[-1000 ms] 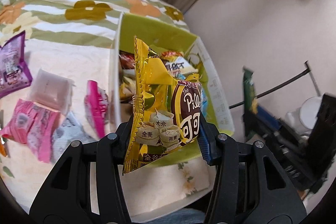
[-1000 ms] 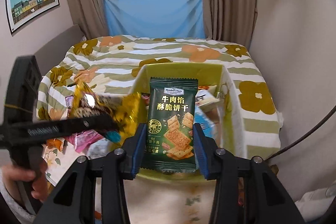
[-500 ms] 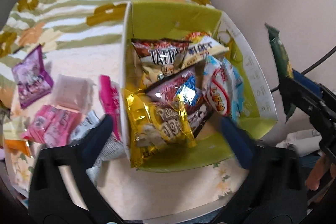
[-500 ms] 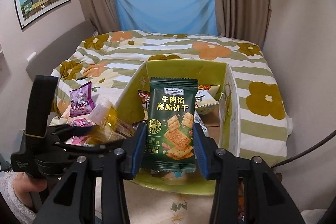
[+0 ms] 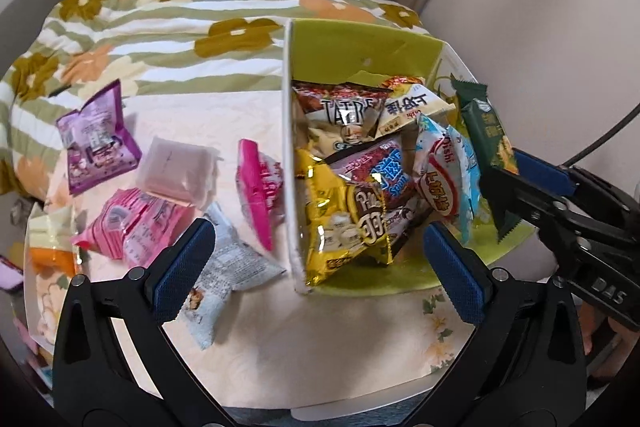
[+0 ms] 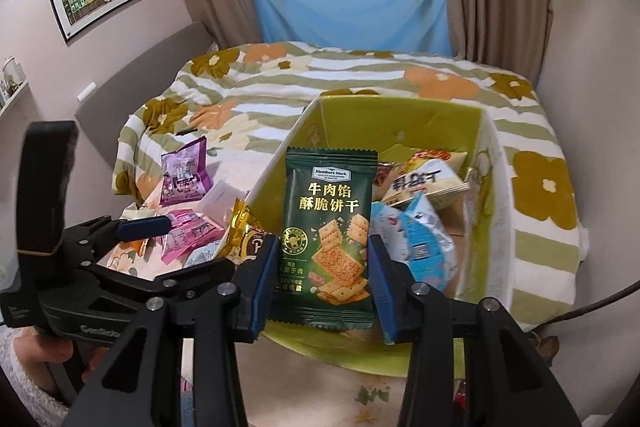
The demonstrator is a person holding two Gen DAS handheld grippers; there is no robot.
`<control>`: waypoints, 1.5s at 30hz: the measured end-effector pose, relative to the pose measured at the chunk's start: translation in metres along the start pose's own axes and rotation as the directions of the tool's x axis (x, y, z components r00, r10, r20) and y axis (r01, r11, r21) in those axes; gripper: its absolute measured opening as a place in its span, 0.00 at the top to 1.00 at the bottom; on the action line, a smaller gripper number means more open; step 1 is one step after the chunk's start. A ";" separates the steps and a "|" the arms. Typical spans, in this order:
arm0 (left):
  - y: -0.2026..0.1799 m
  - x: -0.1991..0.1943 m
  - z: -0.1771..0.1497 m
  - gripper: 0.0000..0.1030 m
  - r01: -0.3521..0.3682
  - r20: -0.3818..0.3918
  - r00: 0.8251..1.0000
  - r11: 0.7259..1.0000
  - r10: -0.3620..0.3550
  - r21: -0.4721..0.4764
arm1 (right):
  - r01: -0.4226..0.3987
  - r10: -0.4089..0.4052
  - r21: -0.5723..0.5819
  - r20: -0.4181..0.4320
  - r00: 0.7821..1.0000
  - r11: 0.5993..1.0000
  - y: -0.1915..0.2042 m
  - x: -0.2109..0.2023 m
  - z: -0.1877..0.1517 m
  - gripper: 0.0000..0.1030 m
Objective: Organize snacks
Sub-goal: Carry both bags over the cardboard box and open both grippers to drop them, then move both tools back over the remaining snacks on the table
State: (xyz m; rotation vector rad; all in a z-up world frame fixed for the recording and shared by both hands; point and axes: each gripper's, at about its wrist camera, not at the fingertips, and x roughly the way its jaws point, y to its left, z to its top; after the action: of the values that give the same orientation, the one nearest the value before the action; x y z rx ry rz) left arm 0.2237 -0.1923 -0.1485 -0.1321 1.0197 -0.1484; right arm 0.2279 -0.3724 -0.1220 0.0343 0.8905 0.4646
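Green cracker packet [image 6: 327, 247] upright, clenched in our right tongs [image 6: 323, 281], held over the near edge of the green box [image 6: 400, 115]. Box sits on the desk [image 5: 320, 339], partly filled; yellow snack bag [image 5: 340, 223] lies inside against its left wall. Our left tongs [image 5: 318, 269] released, spread wide, nothing between them, hanging above that bag. Loose on the desk left of the box: pink packets [image 5: 136, 223], purple pouch [image 5: 96, 143], white wrapper [image 5: 224, 275].
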 end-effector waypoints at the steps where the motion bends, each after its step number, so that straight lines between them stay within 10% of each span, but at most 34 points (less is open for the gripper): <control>1: 0.003 -0.002 -0.002 0.01 -0.001 0.002 1.000 1.000 0.001 -0.009 | 0.000 0.000 0.004 -0.005 1.000 1.000 0.000 0.003 0.000 0.61; 6: 0.013 -0.004 -0.011 0.01 -0.019 -0.004 1.000 0.999 0.019 -0.031 | -0.008 0.009 0.042 -0.027 1.000 0.999 -0.005 0.013 -0.004 0.46; 8: 0.018 -0.005 -0.014 0.01 -0.021 -0.008 1.000 0.999 0.020 -0.043 | -0.008 0.010 0.053 -0.024 1.000 0.999 -0.008 0.013 -0.007 0.18; 18: 0.032 -0.016 -0.031 0.01 -0.020 -0.009 1.000 0.997 0.019 -0.070 | 0.021 -0.021 0.062 0.006 1.000 0.998 -0.010 0.003 -0.019 0.02; 34: 0.140 -0.107 -0.051 0.01 -0.089 0.115 0.988 0.985 0.107 -0.150 | -0.007 0.016 -0.074 0.117 0.993 0.997 0.071 -0.037 -0.005 0.00; 45: 0.261 -0.114 -0.060 0.01 -0.128 0.022 0.991 0.991 0.129 -0.030 | 0.018 -0.016 -0.015 0.130 0.991 1.000 0.164 -0.004 0.005 0.00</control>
State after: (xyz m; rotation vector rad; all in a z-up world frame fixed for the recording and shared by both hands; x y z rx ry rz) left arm 0.1297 0.0825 -0.1310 -0.0934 1.0040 -0.0152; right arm 0.1680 -0.2255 -0.0802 0.0420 0.7582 0.4484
